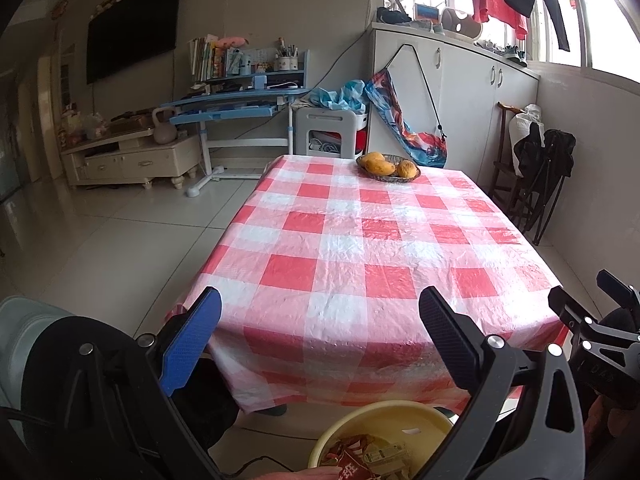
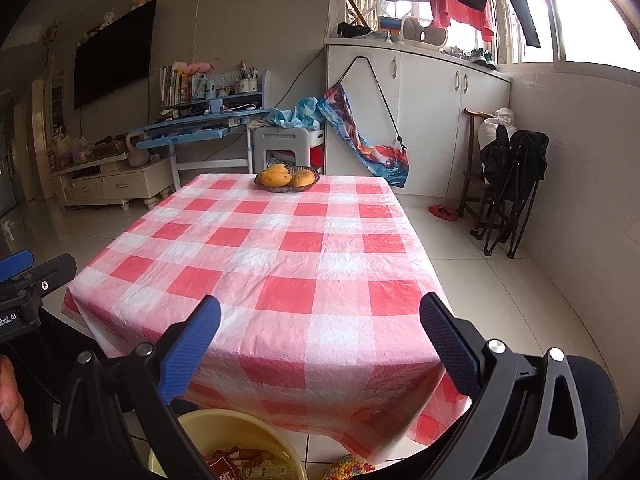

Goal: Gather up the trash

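Trash [image 1: 362, 462] lies in a yellow bucket [image 1: 404, 416] on the floor just below the near edge of the table [image 1: 360, 248], red wrappers and paper packets piled inside. Both the left gripper [image 1: 320, 344] and the right gripper [image 2: 320, 344] hang above the near edge, jaws spread wide and holding nothing. A basket [image 2: 287, 184] of mangoes [image 2: 276, 178] sits at the table's far end.
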### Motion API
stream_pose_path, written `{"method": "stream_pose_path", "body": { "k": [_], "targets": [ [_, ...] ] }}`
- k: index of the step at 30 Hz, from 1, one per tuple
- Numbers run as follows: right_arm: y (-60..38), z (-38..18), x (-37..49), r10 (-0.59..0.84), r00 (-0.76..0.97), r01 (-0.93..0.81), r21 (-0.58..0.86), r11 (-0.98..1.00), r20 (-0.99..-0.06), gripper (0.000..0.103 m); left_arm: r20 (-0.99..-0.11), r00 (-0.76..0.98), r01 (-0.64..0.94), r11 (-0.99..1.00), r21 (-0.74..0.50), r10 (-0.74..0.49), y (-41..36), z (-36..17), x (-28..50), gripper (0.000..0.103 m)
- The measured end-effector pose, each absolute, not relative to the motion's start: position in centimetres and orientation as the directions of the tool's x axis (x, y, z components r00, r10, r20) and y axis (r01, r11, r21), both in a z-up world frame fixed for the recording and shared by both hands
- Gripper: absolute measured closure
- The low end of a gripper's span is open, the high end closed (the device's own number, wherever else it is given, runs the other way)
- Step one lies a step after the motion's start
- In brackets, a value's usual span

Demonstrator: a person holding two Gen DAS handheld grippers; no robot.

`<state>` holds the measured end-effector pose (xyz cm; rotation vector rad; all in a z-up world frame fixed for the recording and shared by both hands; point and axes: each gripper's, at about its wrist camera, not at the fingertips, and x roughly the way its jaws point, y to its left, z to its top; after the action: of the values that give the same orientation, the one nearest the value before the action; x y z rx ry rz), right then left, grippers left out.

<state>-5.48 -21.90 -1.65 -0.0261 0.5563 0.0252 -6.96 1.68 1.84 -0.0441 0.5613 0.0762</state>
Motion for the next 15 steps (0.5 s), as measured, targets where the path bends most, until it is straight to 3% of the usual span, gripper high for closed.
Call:
{"method": "stream_pose_path", "body": {
  "k": [15],
  "targets": [
    [-21.41,-2.02,-5.55,0.016,0.843,-0.041,-0.035,0.999,-0.538,0.008,-0.525,0.849,-0.098,0.994,-0.041,0.062,2.11,1.55,-6.91,0.007]
  ]
}}
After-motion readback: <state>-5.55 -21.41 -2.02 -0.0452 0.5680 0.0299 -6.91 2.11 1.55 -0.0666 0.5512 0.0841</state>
